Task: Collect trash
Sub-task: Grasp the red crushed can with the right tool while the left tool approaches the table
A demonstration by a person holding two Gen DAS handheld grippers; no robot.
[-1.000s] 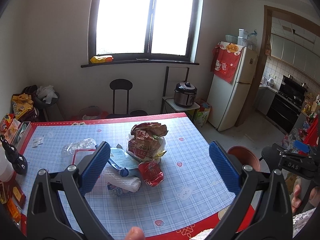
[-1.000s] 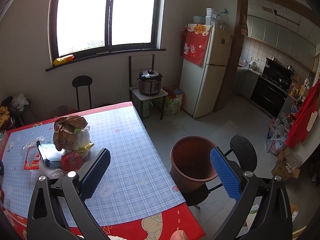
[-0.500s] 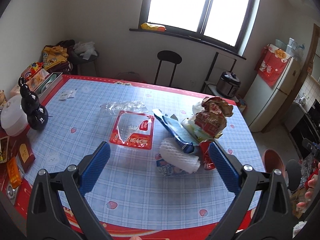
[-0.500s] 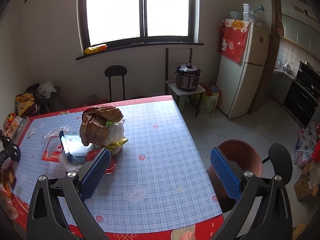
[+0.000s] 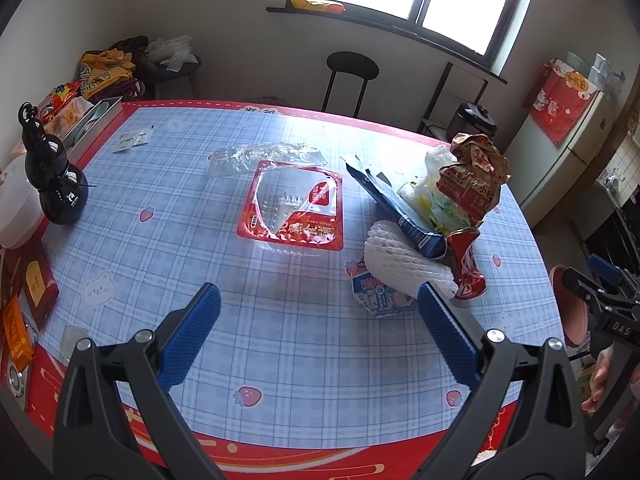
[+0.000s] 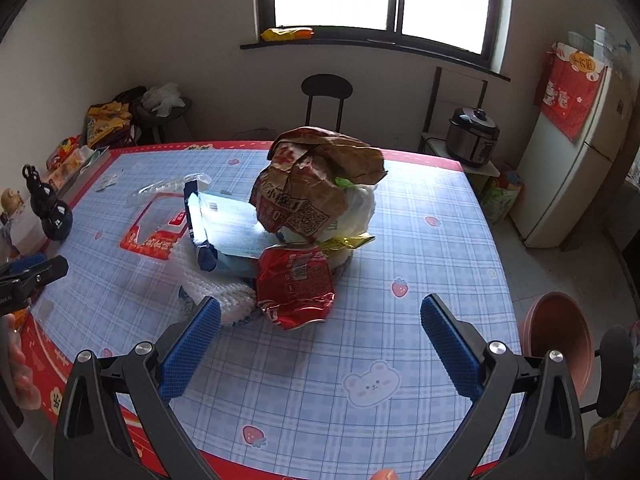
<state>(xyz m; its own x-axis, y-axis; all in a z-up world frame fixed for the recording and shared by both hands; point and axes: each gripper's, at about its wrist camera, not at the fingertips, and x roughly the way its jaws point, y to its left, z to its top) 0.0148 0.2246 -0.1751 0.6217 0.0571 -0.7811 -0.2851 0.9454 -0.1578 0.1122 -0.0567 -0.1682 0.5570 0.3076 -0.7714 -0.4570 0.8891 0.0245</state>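
Trash: crumpled brown-and-red paper bag [image 6: 316,184], crushed red foil wrapper [image 6: 294,286], white foam netting [image 5: 400,256] and red-rimmed clear plastic tray [image 5: 294,210] are lying mid-worktop [image 5: 280,360].
Writing: Chinese print, unreadable.
Surroundings: terracotta round bin [image 6: 560,340] is sitting at 3 o'clock.
Left gripper [image 5: 318,322]: spread, hovering empty.
Right gripper [image 6: 318,332]: spread, empty.

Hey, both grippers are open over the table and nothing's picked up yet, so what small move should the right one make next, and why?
Probably ease the right gripper forward and down toward the crushed red can. It is the nearest piece of the trash pile, lies just ahead between the open fingers, and sits at the pile's front edge. The brown bin waits off the table's right side.
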